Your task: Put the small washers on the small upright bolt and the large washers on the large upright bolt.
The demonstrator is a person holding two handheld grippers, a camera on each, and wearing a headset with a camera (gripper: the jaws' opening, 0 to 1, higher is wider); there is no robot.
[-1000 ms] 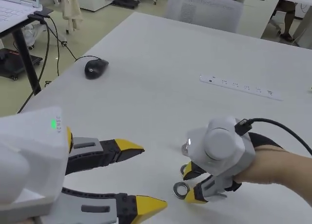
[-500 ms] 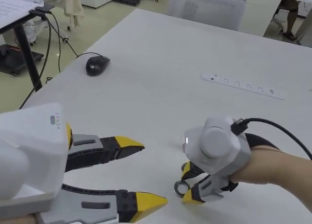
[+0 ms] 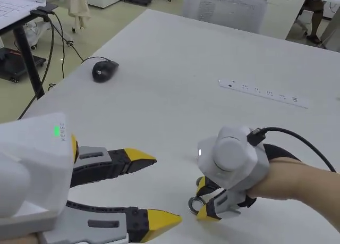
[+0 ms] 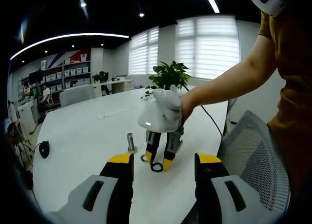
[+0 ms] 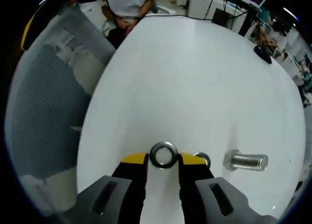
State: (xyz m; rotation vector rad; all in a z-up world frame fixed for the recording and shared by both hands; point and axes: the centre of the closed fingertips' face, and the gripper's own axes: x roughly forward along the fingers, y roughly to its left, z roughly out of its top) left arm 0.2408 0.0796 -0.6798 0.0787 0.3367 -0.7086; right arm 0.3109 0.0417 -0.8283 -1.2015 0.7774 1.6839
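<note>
Washer in right gripper, bolt beside

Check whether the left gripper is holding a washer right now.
No, the left gripper is open with nothing between its fingers; the washer is clamped by the right gripper.

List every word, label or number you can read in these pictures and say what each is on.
Nothing reads for certain.
On the left gripper, white body: short grey print beside a green light, turned sideways and too small to read.
On the power strip: tiny marks by the sockets, too small to read.
On the washer held in the right gripper: no marking visible.
</note>
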